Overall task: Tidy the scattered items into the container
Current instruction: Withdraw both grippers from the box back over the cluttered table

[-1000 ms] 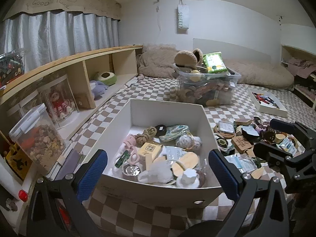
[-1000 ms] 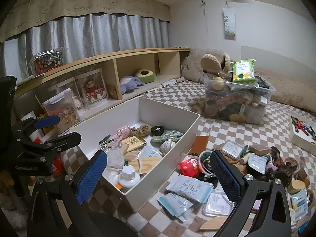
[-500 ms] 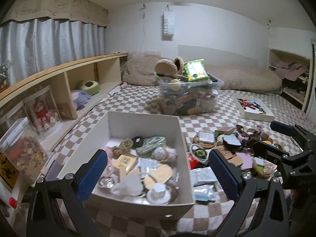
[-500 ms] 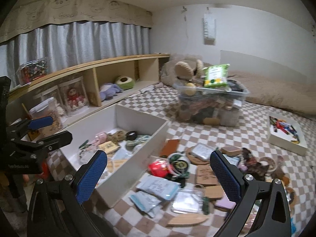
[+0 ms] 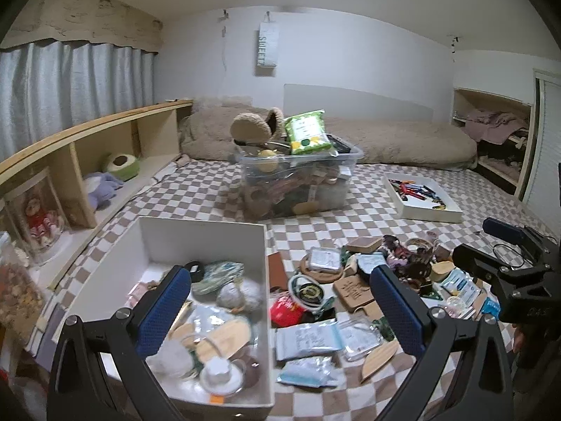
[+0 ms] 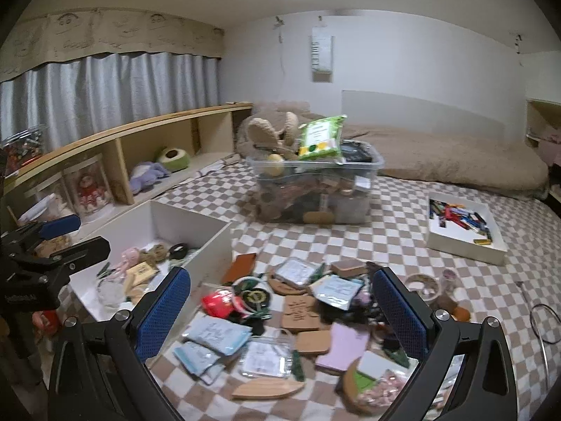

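Both claws are held wide open and empty above the checkered mat point(image 5: 308, 224). The left gripper point(image 5: 280, 310) is poised over the right wall of the white container point(image 5: 196, 236), which sits at the mat's left edge beside the wooden shelf point(image 5: 73, 161) and is already partly filled. The right gripper point(image 6: 280, 310) is positioned over the scattered items point(image 6: 301, 301), which are spread just right of the container: a red pouch point(image 6: 219, 303), pale sachets point(image 6: 215, 338) and a wooden tag point(image 6: 299, 310).
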`<action>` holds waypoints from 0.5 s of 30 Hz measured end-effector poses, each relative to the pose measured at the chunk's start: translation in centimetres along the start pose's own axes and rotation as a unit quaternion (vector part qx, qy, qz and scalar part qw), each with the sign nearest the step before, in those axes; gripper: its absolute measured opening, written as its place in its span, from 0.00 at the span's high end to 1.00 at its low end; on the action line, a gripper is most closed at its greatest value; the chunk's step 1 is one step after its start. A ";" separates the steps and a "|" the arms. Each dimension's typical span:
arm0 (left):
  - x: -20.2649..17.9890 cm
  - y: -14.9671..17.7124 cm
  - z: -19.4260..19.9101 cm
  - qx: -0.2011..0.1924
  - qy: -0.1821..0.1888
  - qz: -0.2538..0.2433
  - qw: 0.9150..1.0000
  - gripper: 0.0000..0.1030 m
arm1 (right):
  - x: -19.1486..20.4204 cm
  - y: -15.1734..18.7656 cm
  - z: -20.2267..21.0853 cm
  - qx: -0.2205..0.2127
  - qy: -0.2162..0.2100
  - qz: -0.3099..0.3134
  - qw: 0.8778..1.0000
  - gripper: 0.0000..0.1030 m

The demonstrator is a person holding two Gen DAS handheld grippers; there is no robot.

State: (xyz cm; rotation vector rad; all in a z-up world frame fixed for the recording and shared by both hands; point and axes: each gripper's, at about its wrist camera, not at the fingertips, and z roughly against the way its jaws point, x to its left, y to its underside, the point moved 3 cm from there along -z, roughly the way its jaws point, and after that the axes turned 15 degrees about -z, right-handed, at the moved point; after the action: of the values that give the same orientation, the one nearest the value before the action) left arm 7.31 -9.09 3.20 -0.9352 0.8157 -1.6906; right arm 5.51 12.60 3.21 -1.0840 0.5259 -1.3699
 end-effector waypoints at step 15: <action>-2.2 -2.0 -5.3 -0.001 0.019 0.010 1.000 0.00 | -5.9 -2.1 -1.6 -0.014 0.045 -0.010 0.999 0.00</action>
State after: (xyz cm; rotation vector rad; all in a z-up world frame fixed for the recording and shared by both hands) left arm 2.24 -6.03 1.96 -0.8974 0.8489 -1.6951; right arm 1.96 17.94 2.64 -1.0571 0.6019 -1.4380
